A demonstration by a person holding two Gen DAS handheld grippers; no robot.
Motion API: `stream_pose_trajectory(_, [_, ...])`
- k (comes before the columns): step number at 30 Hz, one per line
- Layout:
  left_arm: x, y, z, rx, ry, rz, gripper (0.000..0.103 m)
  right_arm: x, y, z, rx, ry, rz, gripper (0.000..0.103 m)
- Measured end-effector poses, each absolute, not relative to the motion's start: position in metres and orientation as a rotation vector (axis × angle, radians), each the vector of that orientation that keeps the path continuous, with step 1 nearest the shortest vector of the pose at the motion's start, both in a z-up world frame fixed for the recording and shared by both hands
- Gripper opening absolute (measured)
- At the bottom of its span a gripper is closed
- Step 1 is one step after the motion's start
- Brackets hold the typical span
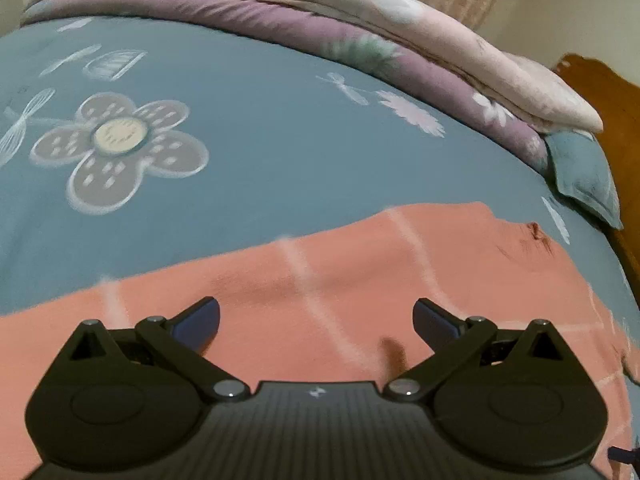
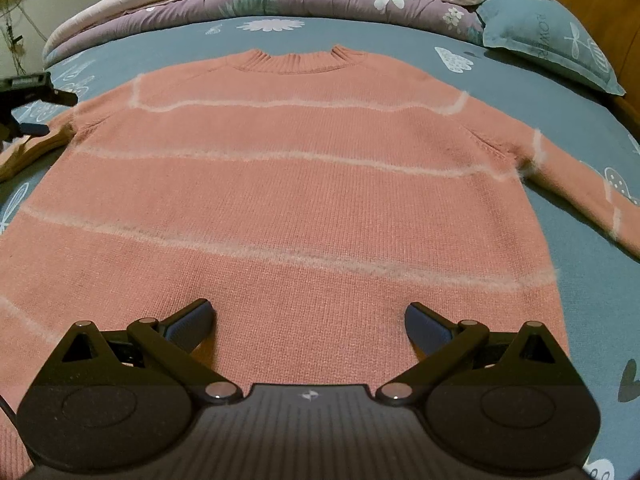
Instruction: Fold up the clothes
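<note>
Sweater [image 2: 304, 200], salmon pink with thin pale stripes, lies spread flat on a blue flowered bedsheet [image 2: 520, 92], collar at the far end and sleeves out to both sides. The right gripper [image 2: 308, 320] hangs over the near hem with its jaws spread wide, holding nothing. The left gripper [image 1: 316, 320] is likewise wide open and empty, above pink knit at the sweater's left side.

The right view alone shows the whole garment, its ribbed collar [image 2: 304, 62], a blue pillow [image 2: 560, 40] at far right, and the left gripper beside the left sleeve. The left view, blurred, shows a large flower print [image 1: 120, 148] on the sheet and folded quilts [image 1: 360, 40] along the far edge.
</note>
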State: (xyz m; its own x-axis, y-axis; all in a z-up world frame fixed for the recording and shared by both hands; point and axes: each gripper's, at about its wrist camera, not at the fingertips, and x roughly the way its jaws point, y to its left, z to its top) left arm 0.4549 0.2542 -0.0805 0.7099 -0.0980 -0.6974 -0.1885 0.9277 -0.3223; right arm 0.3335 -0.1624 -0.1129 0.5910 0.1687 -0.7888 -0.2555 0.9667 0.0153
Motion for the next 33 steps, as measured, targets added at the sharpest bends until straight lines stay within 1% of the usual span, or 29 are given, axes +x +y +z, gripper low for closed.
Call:
stream_pose_trajectory(4, [0.490,0.224,-0.062,-0.439,0.721,-0.135,0.102,0.335,-0.161,-0.113,-0.105,0.905,0.250,0.103])
stream_pose_trajectory(8, [0.540,0.189,-0.074,-0.541,0.738,-0.287,0.102,0.335,-0.161,-0.114,-0.104,0.901,0.250,0.103])
stream_pose_trajectory(12, [0.564,0.189,-0.100,-0.648,0.780,-0.253,0.102,0.334,-0.160,-0.114,-0.103,0.896,0.251,0.103])
stream_pose_trajectory(16, [0.550,0.218,-0.109,-0.714,0.772,-0.278,0.102,0.333,-0.161,-0.114,-0.105,0.891,0.258,0.103])
stream_pose_trajectory(19, [0.527,0.252,-0.106,-0.705,0.754,-0.236,0.102,0.335,-0.162,-0.114,-0.106,0.889,0.263,0.103])
stream_pose_trajectory(23, [0.499,0.291,-0.106,-0.767,0.762,-0.209,0.102,0.336,-0.163,-0.114,-0.108,0.888,0.268,0.103])
stream_pose_trajectory(27, [0.471,0.317,-0.102,-0.731,0.772,-0.114,0.102,0.336,-0.163,-0.114,-0.108,0.887,0.268,0.103])
stream_pose_trajectory(30, [0.458,0.327,-0.097,-0.738,0.771,-0.060,0.102,0.336,-0.162,-0.115,-0.108,0.886,0.265,0.103])
stream_pose_trajectory(33, [0.451,0.313,-0.088,-0.675,0.779,-0.056,0.102,0.336,-0.162,-0.114,-0.107,0.887,0.260,0.103])
